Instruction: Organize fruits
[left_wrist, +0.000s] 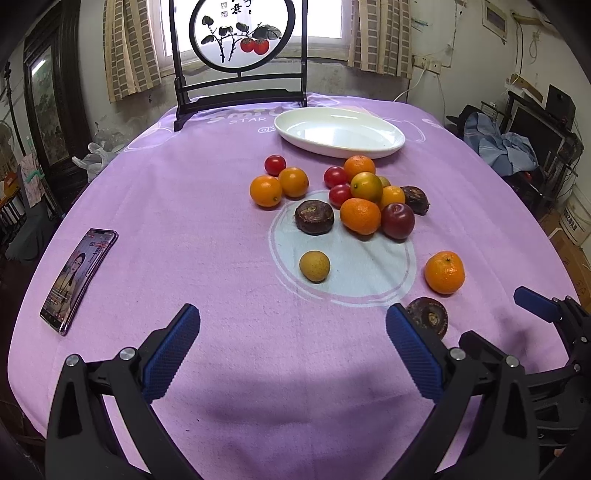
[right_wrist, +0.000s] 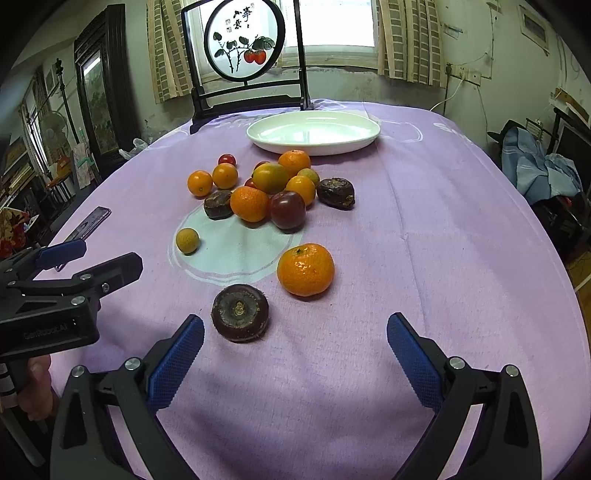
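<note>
A pile of fruit lies mid-table: oranges, cherry tomatoes, a dark plum, brown water chestnuts. It also shows in the right wrist view. A white oval plate stands empty behind it. Nearer lie a lone mandarin, a small tan fruit and a water chestnut. My left gripper is open and empty above the near cloth. My right gripper is open and empty, with the water chestnut just ahead of its left finger.
A purple cloth covers the table. A phone lies at the left edge. A black stand with a round painted panel rises at the table's far side. Furniture and clutter surround the table.
</note>
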